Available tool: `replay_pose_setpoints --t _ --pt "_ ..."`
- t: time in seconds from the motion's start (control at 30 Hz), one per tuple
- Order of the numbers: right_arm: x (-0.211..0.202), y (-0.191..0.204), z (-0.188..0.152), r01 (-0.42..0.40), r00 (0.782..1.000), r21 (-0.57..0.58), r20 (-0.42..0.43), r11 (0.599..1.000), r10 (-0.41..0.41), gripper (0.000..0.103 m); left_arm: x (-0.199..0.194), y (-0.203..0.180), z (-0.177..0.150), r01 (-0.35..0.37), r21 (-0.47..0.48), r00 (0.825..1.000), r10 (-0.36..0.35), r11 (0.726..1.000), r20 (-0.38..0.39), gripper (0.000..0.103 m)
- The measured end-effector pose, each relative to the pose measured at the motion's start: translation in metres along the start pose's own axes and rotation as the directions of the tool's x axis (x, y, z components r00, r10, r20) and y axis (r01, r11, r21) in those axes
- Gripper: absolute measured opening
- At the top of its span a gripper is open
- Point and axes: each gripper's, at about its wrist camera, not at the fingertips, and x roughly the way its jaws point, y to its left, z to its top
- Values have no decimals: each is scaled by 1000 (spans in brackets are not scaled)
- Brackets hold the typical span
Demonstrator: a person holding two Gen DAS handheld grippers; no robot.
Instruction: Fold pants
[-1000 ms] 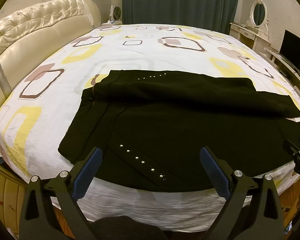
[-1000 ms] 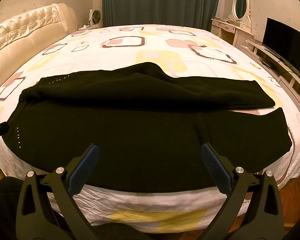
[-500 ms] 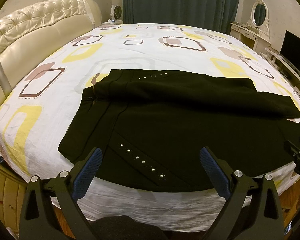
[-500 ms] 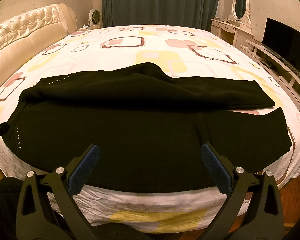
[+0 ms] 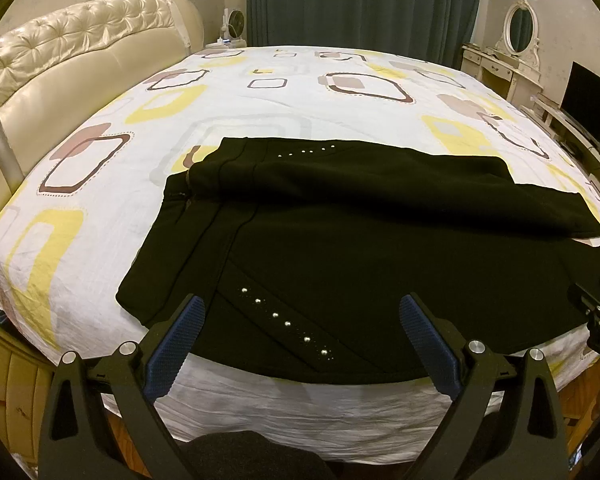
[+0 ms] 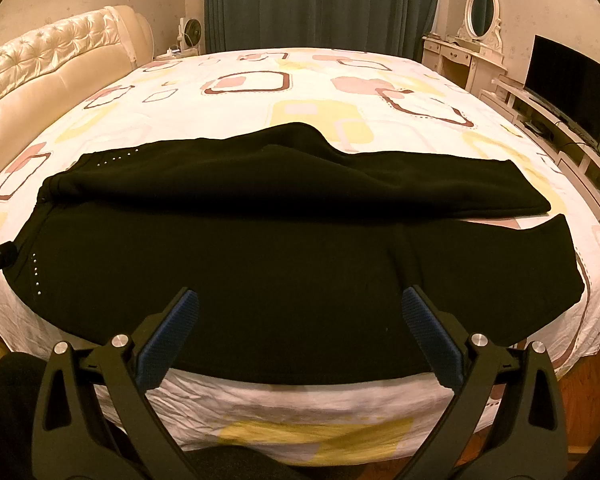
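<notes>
Hovering at near bed edge: left gripper (image 5: 300, 336) and right gripper (image 6: 300, 332), both spread wide, gripping nothing. Black pants (image 6: 260, 248) spread sideways on patterned bedsheet (image 5: 260, 96), waistband toward 9 o'clock, far leg lying partly over near one. Lengthwise fold barely begun; cross folds remain.

The far leg of the black pants (image 5: 380, 248) is being cut off at the left wrist view's right edge, beside the partly seen right gripper (image 5: 598, 312). Bed sheet (image 6: 300, 408) beneath the pants is being hidden.
</notes>
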Motion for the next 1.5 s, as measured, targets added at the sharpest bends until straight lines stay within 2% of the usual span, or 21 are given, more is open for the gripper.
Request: replay_pose_setpoints --t 0.27,0.4,0.57,0.67,0.77,0.8,0.93,0.97,1.0,1.07,1.1,1.13,1.17,1.2,1.3,1.4,1.47,1.5 --pt "-1 -5 2 -17 1000 24 -4 1000 17 101 1 1 -1 4 1 1000 -4 1000 -3 97" --pt "-2 -20 9 -59 998 74 -15 995 61 101 1 2 -2 5 -1 1000 -5 1000 -4 97" --pt "-12 -67 26 -115 993 199 12 973 115 101 4 3 -3 3 8 1000 -3 1000 -5 97" --pt "-25 -123 31 -159 987 333 62 929 146 101 8 5 -6 12 2 1000 -12 1000 -19 97" --pt "-39 -200 20 -171 985 502 121 848 126 101 11 6 -7 14 -1 999 -14 1000 -30 97" --pt "-43 -235 9 -162 986 580 136 798 101 101 12 6 -5 14 -2 999 -14 1000 -31 97" --pt "-42 -335 -43 -203 978 810 200 550 66 101 15 5 -4 10 2 1000 -10 1000 -29 97" --pt "-35 -359 -61 -207 977 859 202 467 62 101 15 5 -4 7 5 1000 -7 1000 -30 97" --pt "-30 -371 -70 -211 977 882 202 420 67 100 17 3 -2 0 12 1000 0 1000 -30 97" --pt "-11 -391 -93 -243 970 921 223 304 100 91 22 1 -1 -16 22 999 16 1000 -32 97" --pt "-2 -396 -100 -274 960 928 248 254 128 77 24 1 0 -22 24 999 23 999 -39 97" --pt "4 -397 -103 -300 951 927 271 225 149 70 26 0 0 -25 22 999 26 999 -44 97" --pt "11 -399 -104 -317 943 927 286 200 171 70 28 0 2 -25 15 998 25 1000 -50 97" --pt "20 -398 -103 -309 944 932 276 190 182 70 29 0 3 -26 10 998 26 1000 -52 97" --pt "35 -396 -102 -297 947 934 260 200 191 70 32 0 5 -36 5 998 36 999 -58 97" --pt "43 -399 -99 -302 946 935 270 185 180 69 35 -1 5 -46 8 996 47 999 -70 97" --pt "42 -405 -97 -327 939 925 296 192 172 48 37 -2 6 -51 12 996 52 999 -75 97" --pt "41 -408 -95 -343 934 919 311 195 178 18 38 -2 6 -54 14 996 55 998 -76 97"
